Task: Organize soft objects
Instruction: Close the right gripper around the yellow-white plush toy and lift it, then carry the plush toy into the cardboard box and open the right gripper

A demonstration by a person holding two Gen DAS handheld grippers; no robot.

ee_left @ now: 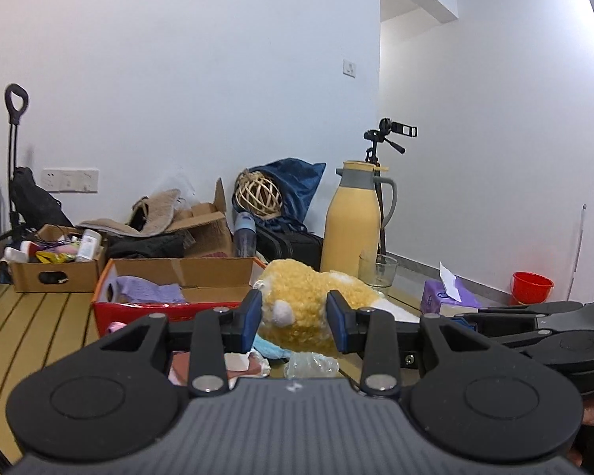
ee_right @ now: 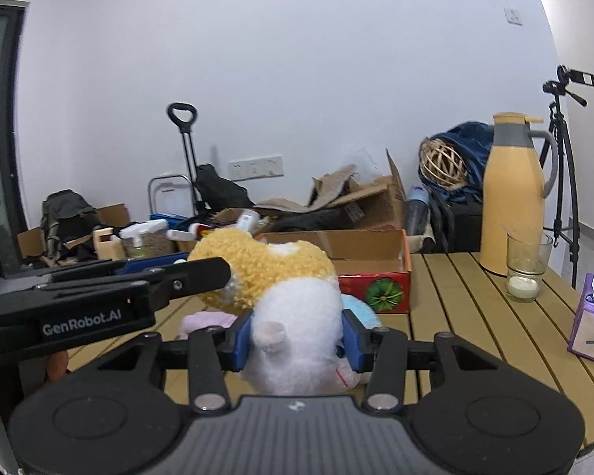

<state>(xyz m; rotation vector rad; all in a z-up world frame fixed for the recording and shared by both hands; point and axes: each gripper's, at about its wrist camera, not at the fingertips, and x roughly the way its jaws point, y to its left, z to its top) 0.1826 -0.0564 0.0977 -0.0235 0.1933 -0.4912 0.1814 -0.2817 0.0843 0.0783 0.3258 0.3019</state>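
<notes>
I hold one plush toy point(ee_left: 301, 308) between both my grippers, lifted above the slatted wooden table point(ee_right: 475, 308). My left gripper point(ee_left: 295, 316) pinches its curly yellow end, blue pads sunk into the pile on either side, jaws at a middling width. My right gripper point(ee_right: 297, 340) clamps the smooth white end, its pads likewise pressed into the fur, with a small rounded ear or paw sticking out near the left pad. So the toy's long axis runs from my left hand to my right, yellow part left, white part right, and neither hand is nearer than the other: both have it.

The red cardboard box point(ee_left: 170, 297) with open brown flaps lies ahead and to the left of the toy, just beyond it; a folded lilac cloth point(ee_left: 150, 291) already sits inside. I judge that to be the place for the soft things, so the coming move would carry the toy forward and left over its rim.

Below the toy lie more soft pieces on the table, among them a pale blue fleecy item point(ee_left: 271, 346) and a pink one point(ee_right: 208, 322). Further right stand a hard yellow thermos jug point(ee_right: 513, 194), a glass candle holder point(ee_right: 528, 273) and a purple tissue box point(ee_right: 592, 324), well apart.
</notes>
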